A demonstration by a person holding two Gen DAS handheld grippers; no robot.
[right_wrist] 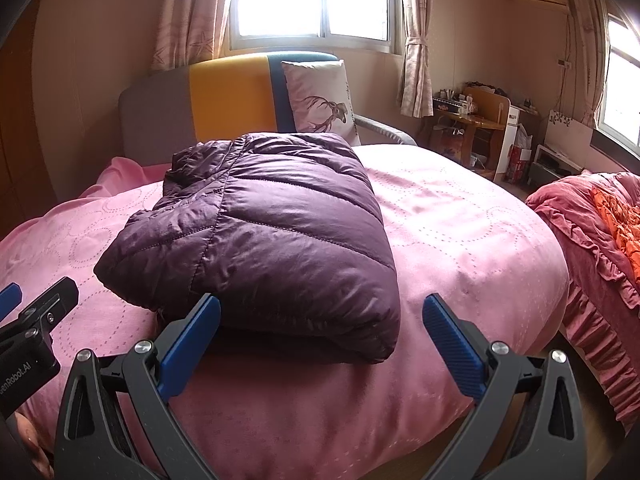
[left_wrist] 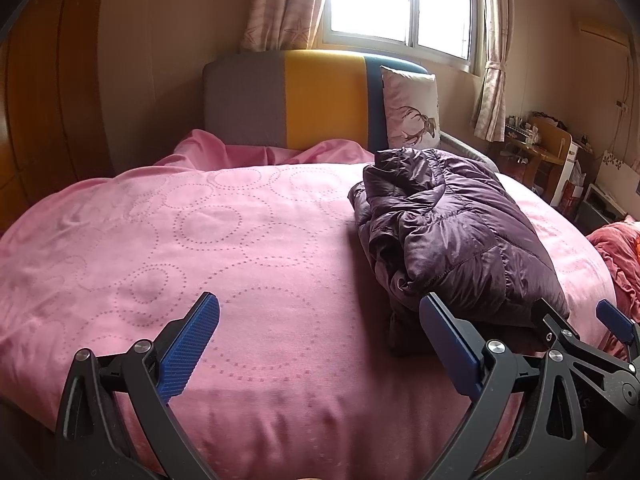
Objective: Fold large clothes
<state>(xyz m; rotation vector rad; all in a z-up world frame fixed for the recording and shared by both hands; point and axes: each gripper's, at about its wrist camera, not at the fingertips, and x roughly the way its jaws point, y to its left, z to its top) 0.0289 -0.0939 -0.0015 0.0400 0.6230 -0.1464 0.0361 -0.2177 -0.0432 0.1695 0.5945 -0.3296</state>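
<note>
Jacket (right_wrist: pixel 276 232) sits folded on the bed (right_wrist: pixel 460 232); folding looks done. Left claw (left_wrist: pixel 320 340) and right claw (right_wrist: pixel 320 340) are both wide apart, gripping nothing.

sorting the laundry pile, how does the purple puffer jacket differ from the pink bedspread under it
The purple puffer jacket is dark, glossy and quilted in puffy stitched panels; the pink bedspread is pale, matte and patterned with dotted circles. The jacket is bundled into a compact folded heap, while the bedspread lies spread across the whole bed. The jacket rests on top; the bedspread carries it. Neither is gripped by a claw.
</note>
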